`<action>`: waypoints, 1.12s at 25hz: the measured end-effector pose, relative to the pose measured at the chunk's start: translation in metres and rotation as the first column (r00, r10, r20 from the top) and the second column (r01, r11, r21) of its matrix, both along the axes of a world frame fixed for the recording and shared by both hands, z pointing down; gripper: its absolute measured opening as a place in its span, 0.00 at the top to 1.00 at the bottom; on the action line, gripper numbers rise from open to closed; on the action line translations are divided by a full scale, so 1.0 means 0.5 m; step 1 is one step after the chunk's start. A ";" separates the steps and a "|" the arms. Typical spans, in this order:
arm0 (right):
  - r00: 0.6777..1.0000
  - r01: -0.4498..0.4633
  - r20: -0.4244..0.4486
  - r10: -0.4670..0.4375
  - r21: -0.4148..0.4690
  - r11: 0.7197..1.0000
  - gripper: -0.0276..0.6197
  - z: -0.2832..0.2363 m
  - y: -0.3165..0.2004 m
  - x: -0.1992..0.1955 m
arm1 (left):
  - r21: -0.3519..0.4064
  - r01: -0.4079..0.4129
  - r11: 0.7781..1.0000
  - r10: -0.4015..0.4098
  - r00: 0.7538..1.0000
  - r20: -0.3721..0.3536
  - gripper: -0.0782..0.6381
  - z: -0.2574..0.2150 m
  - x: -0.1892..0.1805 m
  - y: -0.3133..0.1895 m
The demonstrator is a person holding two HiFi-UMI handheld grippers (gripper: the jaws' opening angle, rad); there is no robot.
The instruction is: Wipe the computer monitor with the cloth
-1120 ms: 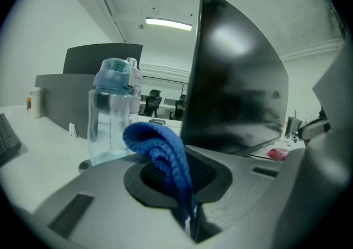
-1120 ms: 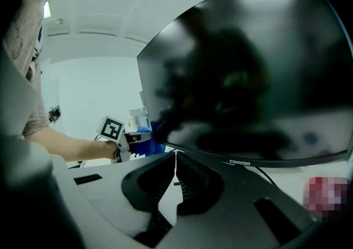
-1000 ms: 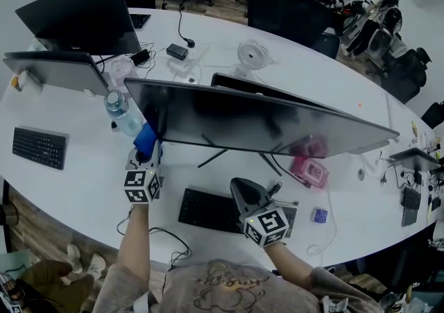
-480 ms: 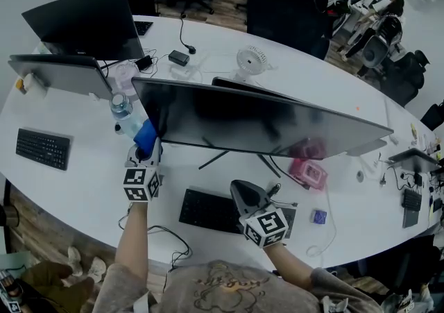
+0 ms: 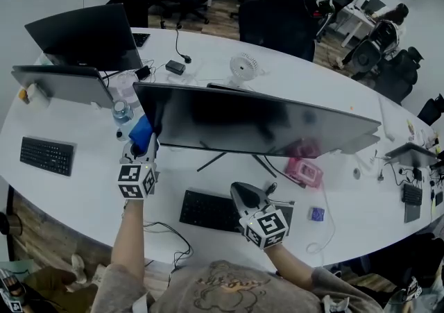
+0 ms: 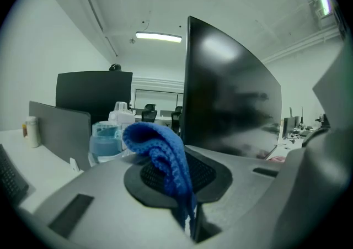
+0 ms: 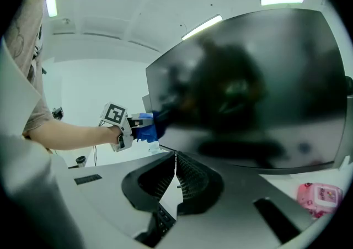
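Left gripper: the left gripper is held up at the near left corner of the monitor, above the bench.
Left fingers: the fingers are pressed together on a fold of the cloth, which is pinched between them and bulges up over the dark pad.
Cloth: blue and knitted, it is held against the left edge of the dark screen, seen from the right gripper view as a blue bunch at that edge; actual contact cannot be confirmed.
Right gripper: the right gripper is held low over the keyboard, in front of the screen's middle and well apart from the cloth.
Right fingers: the ribbed fingers are brought together at the tips with nothing gripped; only a thin sliver of light is seen between the pads.
Water bottle: a clear water bottle stands upright on the bench just beside the monitor's left edge, behind the cloth; pale blue liquid is seen inside, and a white cap is fitted.
Pink box: a pink box lies on the bench under the monitor's right part; its contents cannot be made out.
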State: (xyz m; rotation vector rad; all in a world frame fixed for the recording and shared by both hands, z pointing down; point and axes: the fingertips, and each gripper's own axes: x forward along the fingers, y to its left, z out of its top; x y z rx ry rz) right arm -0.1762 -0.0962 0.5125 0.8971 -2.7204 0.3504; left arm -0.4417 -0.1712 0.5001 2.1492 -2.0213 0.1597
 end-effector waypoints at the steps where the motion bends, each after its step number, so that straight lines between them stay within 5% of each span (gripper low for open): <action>1: 1.000 0.001 0.000 -0.001 0.002 1.000 0.92 -0.002 0.003 0.002 | 0.003 -0.001 1.000 0.001 1.000 0.005 0.82 -0.007 0.000 0.000; 28: 0.998 0.048 0.030 -0.050 0.054 0.997 0.92 -0.041 0.060 0.017 | 0.171 -0.023 0.985 0.004 0.994 0.106 0.82 -0.250 0.009 0.007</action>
